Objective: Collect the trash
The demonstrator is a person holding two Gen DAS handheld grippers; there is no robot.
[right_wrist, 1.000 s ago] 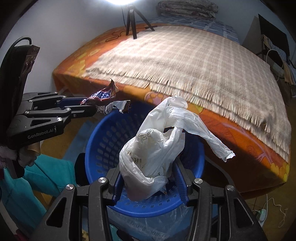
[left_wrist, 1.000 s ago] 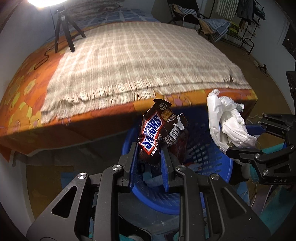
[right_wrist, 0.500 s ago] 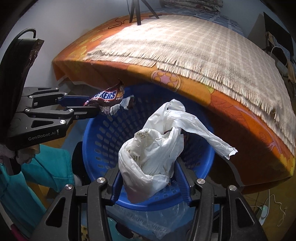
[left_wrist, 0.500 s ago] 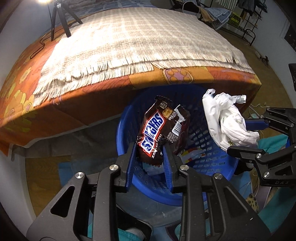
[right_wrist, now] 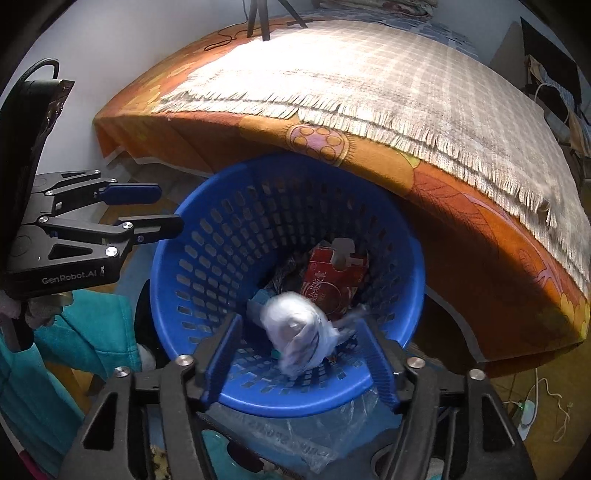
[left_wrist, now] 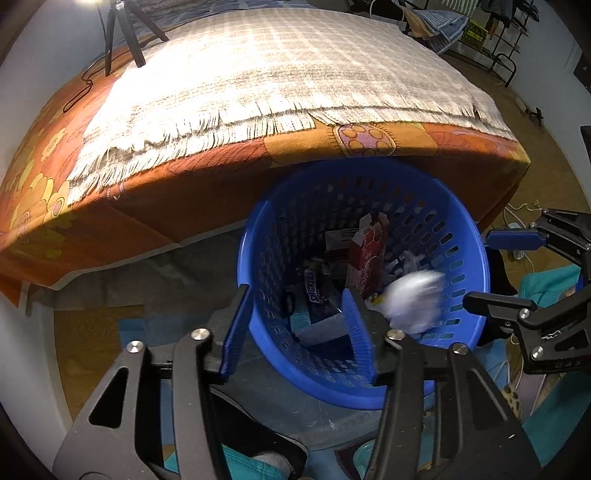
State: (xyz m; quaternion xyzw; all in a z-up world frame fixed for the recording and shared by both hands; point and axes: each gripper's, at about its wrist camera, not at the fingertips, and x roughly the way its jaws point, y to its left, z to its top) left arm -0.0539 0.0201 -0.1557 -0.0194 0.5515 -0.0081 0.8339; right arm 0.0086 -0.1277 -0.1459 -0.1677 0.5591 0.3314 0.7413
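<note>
A blue perforated basket (left_wrist: 469,258) (right_wrist: 177,280) stands on the floor against the bed. My left gripper (left_wrist: 295,332) is open and empty over its near rim; it also shows in the right wrist view (right_wrist: 155,208). My right gripper (right_wrist: 301,356) is open and empty over the basket; it also shows in the left wrist view (left_wrist: 498,269). A white plastic bag (left_wrist: 415,299) (right_wrist: 297,336), blurred, is falling into the basket. The Snickers wrapper (left_wrist: 314,288) lies at the bottom beside a red carton (left_wrist: 369,258) (right_wrist: 332,284).
The bed (left_wrist: 236,177) with an orange flowered sheet and a fringed checked blanket (left_wrist: 277,70) overhangs the basket's far side. A tripod (left_wrist: 122,33) stands on the bed. Teal cloth (right_wrist: 92,332) lies on the floor by the basket. Cables (right_wrist: 546,395) lie at right.
Both grippers opened. The Snickers wrapper dropped from the left gripper into the basket, and the white bag left the right gripper and is falling in.
</note>
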